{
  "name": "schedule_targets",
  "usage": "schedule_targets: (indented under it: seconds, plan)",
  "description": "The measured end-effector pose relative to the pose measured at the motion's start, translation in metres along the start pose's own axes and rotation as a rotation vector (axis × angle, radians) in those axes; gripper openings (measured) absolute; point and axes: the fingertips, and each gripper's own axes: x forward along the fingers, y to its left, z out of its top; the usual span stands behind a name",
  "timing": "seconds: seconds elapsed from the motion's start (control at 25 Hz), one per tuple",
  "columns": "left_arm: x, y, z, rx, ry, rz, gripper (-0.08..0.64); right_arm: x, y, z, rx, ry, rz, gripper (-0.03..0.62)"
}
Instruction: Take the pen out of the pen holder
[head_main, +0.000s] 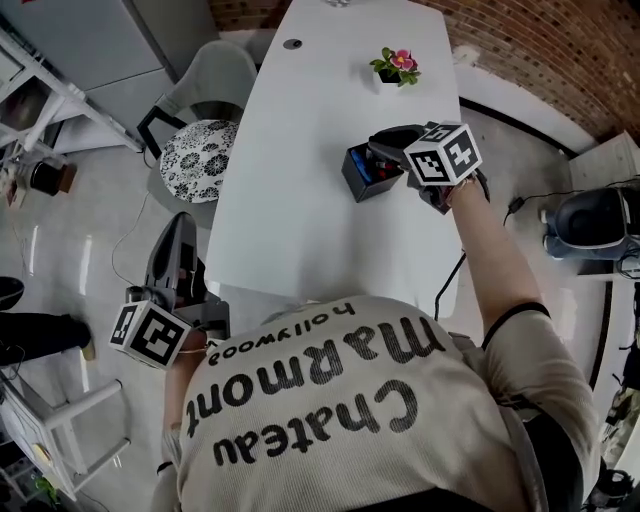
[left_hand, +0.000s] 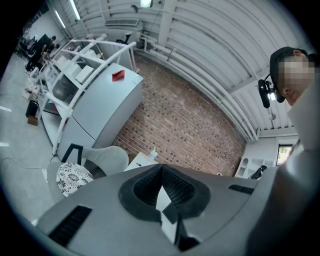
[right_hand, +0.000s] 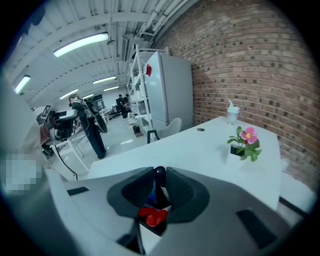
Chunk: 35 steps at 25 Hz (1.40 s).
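Head view: the right gripper (head_main: 383, 150) covers the holder's (head_main: 358, 176) right side, and its contents are too small to tell. The shirt (head_main: 330, 400) hides the table's (head_main: 300, 150) near edge; the far end is cut off. Right gripper view: the pen's (right_hand: 159, 176) lower shaft is hidden, and the red items (right_hand: 152, 216) beneath are blurred.

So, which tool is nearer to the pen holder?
Right. The right tool is at the pen holder, reaching into it; the left tool is off the near edge of the table, far away.
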Motion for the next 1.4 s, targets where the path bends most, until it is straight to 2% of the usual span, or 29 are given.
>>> schedule_targets:
  seconds: [0.2,0.32,0.68,0.92,1.4]
  plan:
    - [0.002,0.000,0.000,-0.013,0.005,-0.041,0.002,-0.025,-0.012,0.006,0.197,-0.143,-0.125,0.080]
    - [0.005,-0.007,0.003,-0.006,0.012,-0.083,0.002,-0.043,-0.011,0.014,0.250,-0.217,-0.177,0.080]
    - [-0.008,-0.021,0.023,0.007,0.033,-0.180,0.001,-0.090,0.021,0.034,0.288,-0.341,-0.313,0.078]
    - [-0.027,-0.021,0.029,0.009,0.046,-0.222,0.000,-0.113,0.048,0.040,0.311,-0.400,-0.371,0.078]
    - [-0.079,-0.026,0.028,-0.006,0.071,-0.297,0.002,-0.139,0.138,0.037,0.289,-0.445,-0.398,0.078]
